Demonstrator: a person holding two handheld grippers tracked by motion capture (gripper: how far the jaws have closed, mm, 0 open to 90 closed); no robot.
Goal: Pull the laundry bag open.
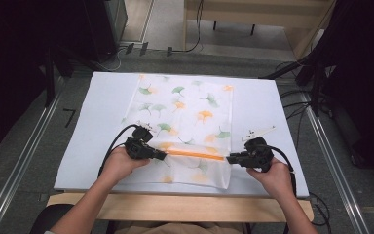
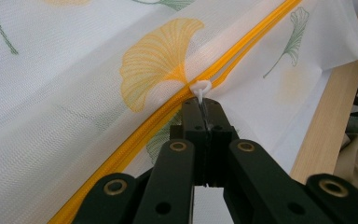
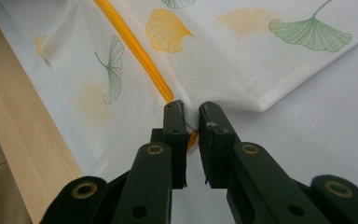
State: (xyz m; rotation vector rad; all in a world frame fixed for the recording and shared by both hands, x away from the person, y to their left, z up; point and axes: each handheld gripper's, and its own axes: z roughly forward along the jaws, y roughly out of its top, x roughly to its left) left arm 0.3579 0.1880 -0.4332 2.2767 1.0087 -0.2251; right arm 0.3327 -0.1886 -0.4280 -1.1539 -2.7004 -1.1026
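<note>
Mesh zip bag (image 1: 185,126) flat, bench's near edge | light, limp, bunches | left tongs (image 2: 204,111) clamped on white zipper pull (image 2: 200,87) | right tongs (image 3: 191,119) pinching bag's zipper-end corner, for tension

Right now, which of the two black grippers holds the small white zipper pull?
The left gripper: its jaws are shut on the white zipper pull. The right gripper pinches the white mesh bag's edge instead.

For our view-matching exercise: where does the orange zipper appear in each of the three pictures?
High view: zipper runs between the two grippers, lower centre.
Left gripper view: zipper runs diagonally, lower left to upper right.
Right gripper view: zipper runs from top down to the jaws.
Shared landmark: wooden table edge.
</note>
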